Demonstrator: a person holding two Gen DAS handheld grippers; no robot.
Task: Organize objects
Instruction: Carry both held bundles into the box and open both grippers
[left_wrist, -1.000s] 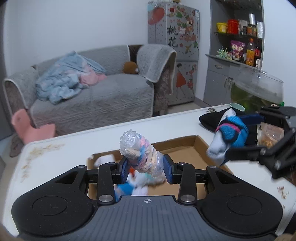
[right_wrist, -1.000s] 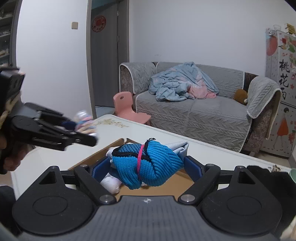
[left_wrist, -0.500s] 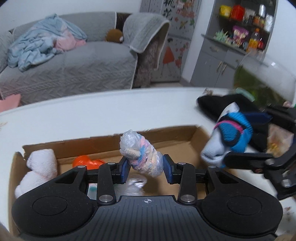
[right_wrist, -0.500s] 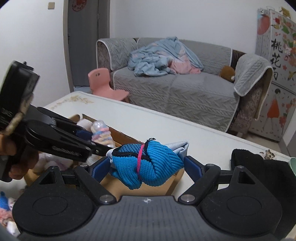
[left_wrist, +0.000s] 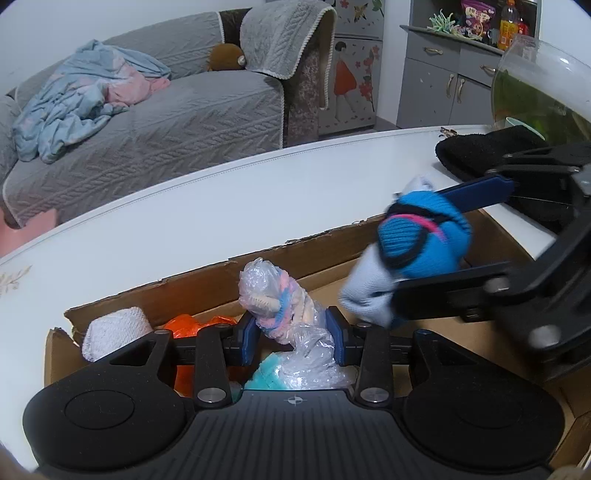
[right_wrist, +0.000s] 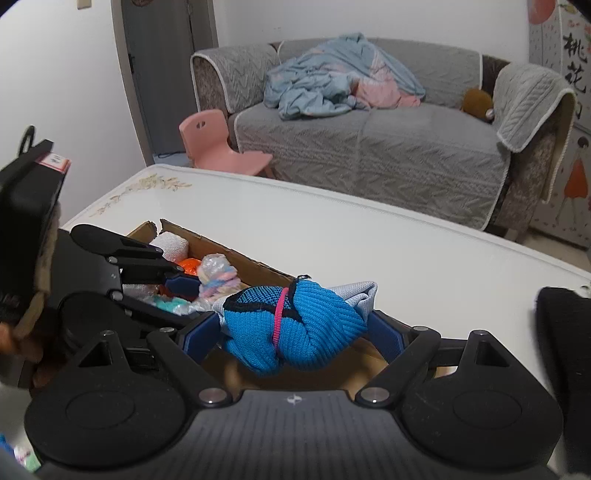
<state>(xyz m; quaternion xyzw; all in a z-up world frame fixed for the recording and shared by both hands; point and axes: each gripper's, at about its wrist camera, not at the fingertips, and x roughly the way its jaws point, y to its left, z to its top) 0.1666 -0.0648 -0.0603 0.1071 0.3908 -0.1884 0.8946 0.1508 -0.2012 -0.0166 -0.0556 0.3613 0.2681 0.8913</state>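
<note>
Over the cardboard box (left_wrist: 332, 240), the left gripper (left_wrist: 293, 334) pinched a bagged sock roll (left_wrist: 273, 299) and the right gripper (right_wrist: 295, 332) clamped a blue sock bundle (right_wrist: 295, 328); next, likely releasing both inside.

- Grey sofa (right_wrist: 369, 147) behind bench (left_wrist: 221, 206), w/ blue-pink blanket (right_wrist: 332, 77) heaped on seat.
- Brown plush toy (left_wrist: 226, 57) by sofa's armrest.
- Pink kid's chair (right_wrist: 218, 147) on floor, left of sofa.
- Glass bowl (left_wrist: 535, 85) at bench's far right, greenish inside; maybe a fish tank.
- Grey cabinet (left_wrist: 443, 81) behind it.
</note>
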